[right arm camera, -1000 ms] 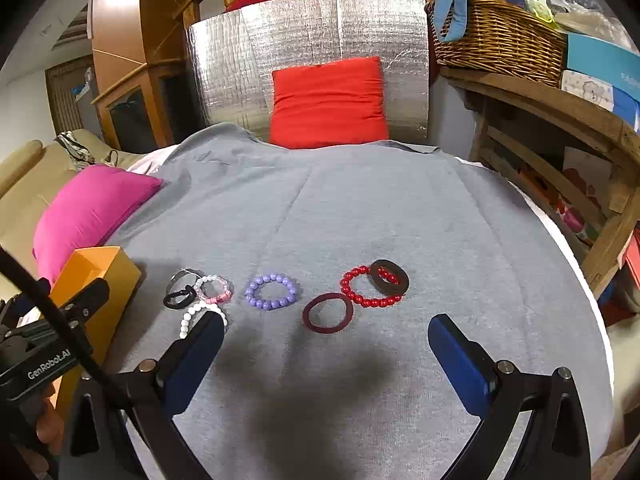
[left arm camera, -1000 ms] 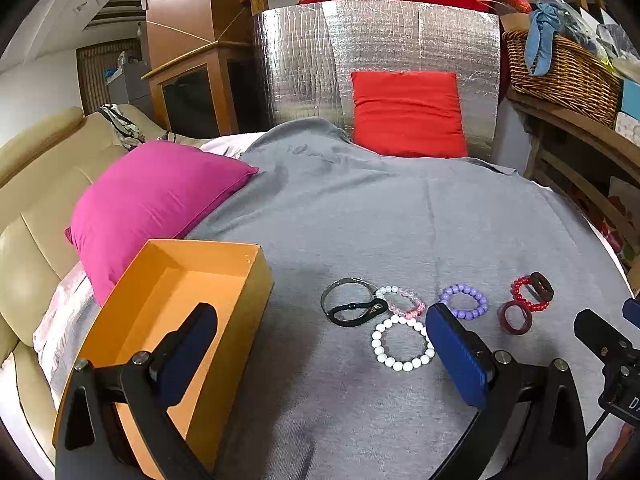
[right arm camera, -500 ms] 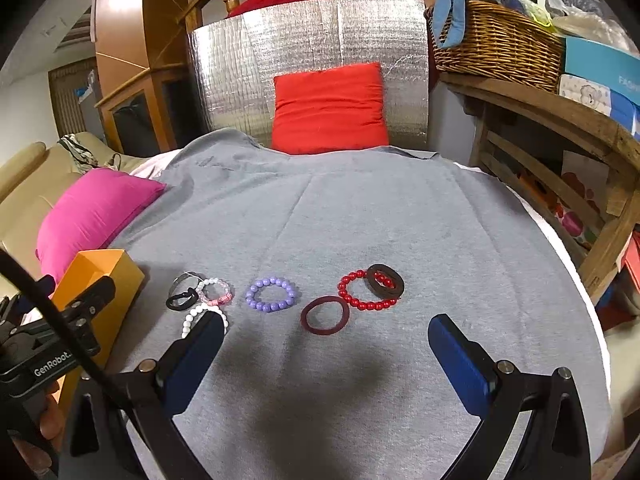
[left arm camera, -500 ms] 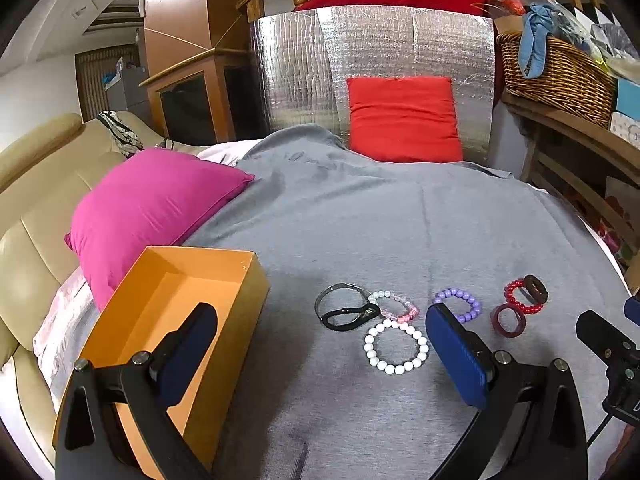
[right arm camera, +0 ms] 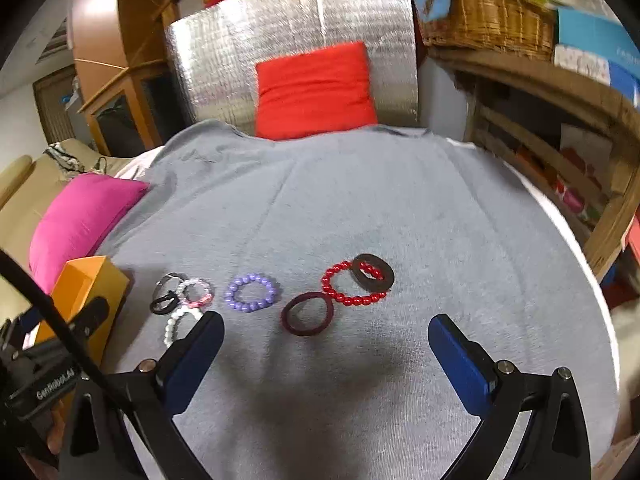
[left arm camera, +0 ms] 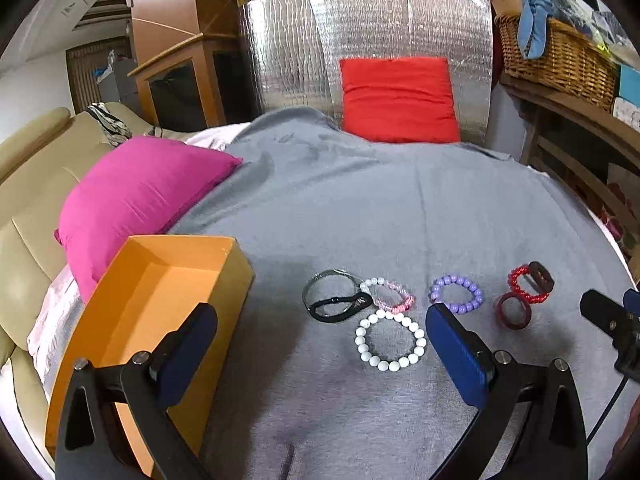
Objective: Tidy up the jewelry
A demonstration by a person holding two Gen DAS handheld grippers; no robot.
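Grey cloth (left arm camera: pixel 360 208) spread over a rounded surface, creased toward the far edge, lightly shadowed near the tools. Behind it, silver quilted foil panels (left arm camera: pixel 360 40) standing upright with a red cushion (left arm camera: pixel 398 100) leaning against them. To the left, a magenta pillow (left arm camera: pixel 136 192) resting partly on a beige sofa (left arm camera: pixel 28 184), with wooden cabinetry (left arm camera: pixel 176 76) beyond. To the right, a wicker basket (left arm camera: pixel 556 60) on a wooden shelf (right arm camera: pixel 532 80), a blue cloth draped over its rim.

Orange box (left arm camera: pixel 160 300) open at the near left of the cloth, nothing visible inside. Jewelry laid out in a loose row to its right: a black band (left arm camera: pixel 340 306) overlapping a thin metal bangle (left arm camera: pixel 324 284), a pink-and-white bead bracelet (left arm camera: pixel 390 294) touching them, a white bead bracelet (left arm camera: pixel 390 340) just in front, a purple bead bracelet (left arm camera: pixel 456 294) further right. Past that, a dark red ring (right arm camera: pixel 307 314) beside a red bead bracelet (right arm camera: pixel 352 284), with a dark brown ring (right arm camera: pixel 372 272) lying across the beads' far side.

Left gripper (left arm camera: pixel 320 352) hovering low with blue pads spread wide, holding nothing, box under one finger, white beads between the two. Right gripper (right arm camera: pixel 324 360) likewise spread wide and empty, poised just short of the dark red ring.
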